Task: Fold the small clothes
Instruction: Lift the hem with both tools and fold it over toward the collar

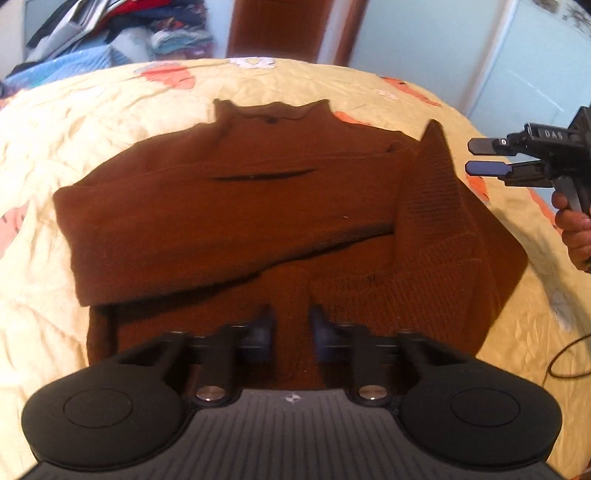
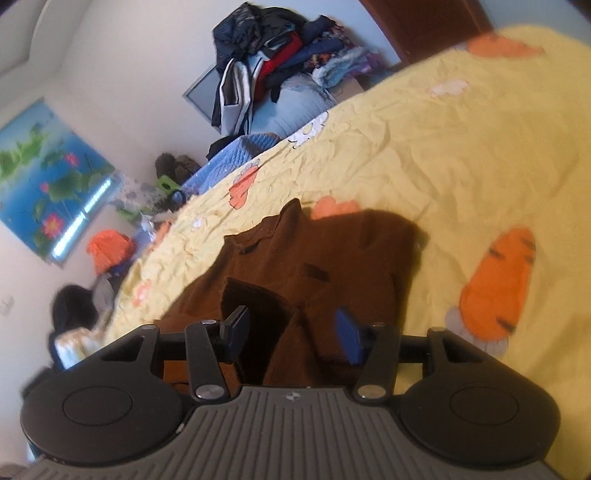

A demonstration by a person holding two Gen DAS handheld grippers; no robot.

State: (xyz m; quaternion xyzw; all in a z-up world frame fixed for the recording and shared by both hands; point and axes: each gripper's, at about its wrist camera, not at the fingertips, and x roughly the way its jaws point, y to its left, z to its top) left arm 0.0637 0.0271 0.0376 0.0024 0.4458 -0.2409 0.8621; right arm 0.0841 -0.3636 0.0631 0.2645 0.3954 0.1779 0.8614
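A small brown knit sweater (image 1: 229,206) lies flat on the yellow bed cover (image 1: 48,147), collar at the far side, both sleeves folded across the body. My left gripper (image 1: 291,325) hovers over the sweater's near hem, fingers apart and empty. My right gripper (image 1: 476,157) is seen from the side beyond the sweater's right edge, above the bed, fingers a little apart and empty. In the right wrist view the right gripper (image 2: 291,332) is open over the sweater (image 2: 332,266).
The bed cover (image 2: 443,147) has orange and white prints. A pile of clothes (image 1: 122,29) is stacked beyond the far left of the bed, also seen in the right wrist view (image 2: 273,62). A brown door (image 1: 291,26) stands behind. A black cable (image 1: 565,354) lies at right.
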